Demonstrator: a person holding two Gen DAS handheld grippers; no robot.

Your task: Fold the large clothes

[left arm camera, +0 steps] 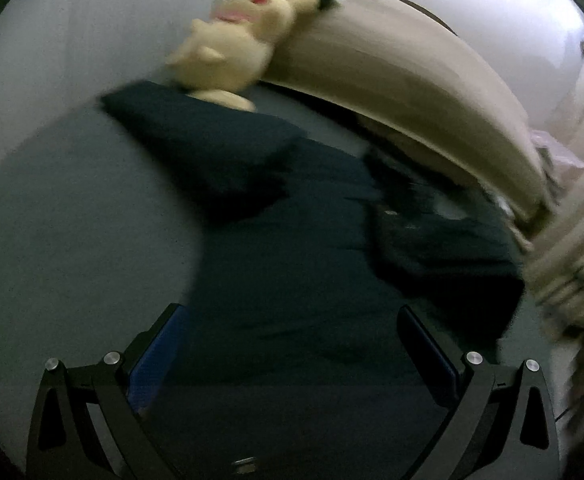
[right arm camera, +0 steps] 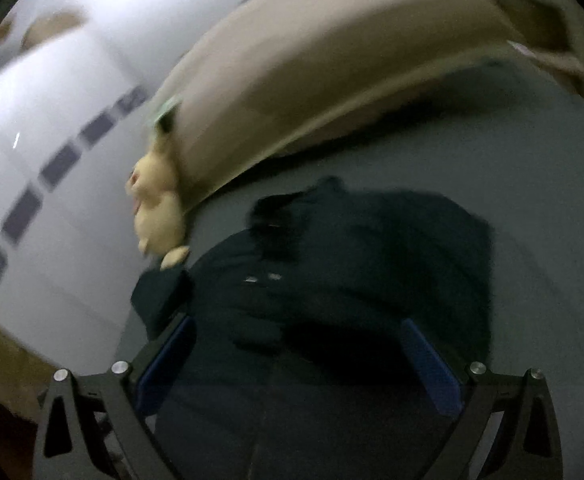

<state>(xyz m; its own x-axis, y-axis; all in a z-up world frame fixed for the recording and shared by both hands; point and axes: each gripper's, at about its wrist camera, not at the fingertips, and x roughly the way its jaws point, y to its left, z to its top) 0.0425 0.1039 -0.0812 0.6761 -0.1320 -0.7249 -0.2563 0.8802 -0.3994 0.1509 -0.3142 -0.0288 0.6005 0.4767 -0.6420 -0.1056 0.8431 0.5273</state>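
A large dark navy garment (left arm camera: 276,248) lies spread on a grey bed sheet (left arm camera: 72,220); one sleeve reaches toward the far left. My left gripper (left arm camera: 292,320) is open above the garment, blue pads wide apart, holding nothing. In the right wrist view the same garment (right arm camera: 352,248) lies bunched with its collar area toward the far side. My right gripper (right arm camera: 296,332) is open just above it, with nothing between its pads. Both views are blurred.
A yellow plush toy (left arm camera: 232,48) leans against a beige headboard (left arm camera: 392,68) at the far edge; both also show in the right wrist view, the toy (right arm camera: 154,208) and the headboard (right arm camera: 312,80). A white wall (right arm camera: 52,120) is on the left. A beige ribbed sleeve (left arm camera: 572,248) is at right.
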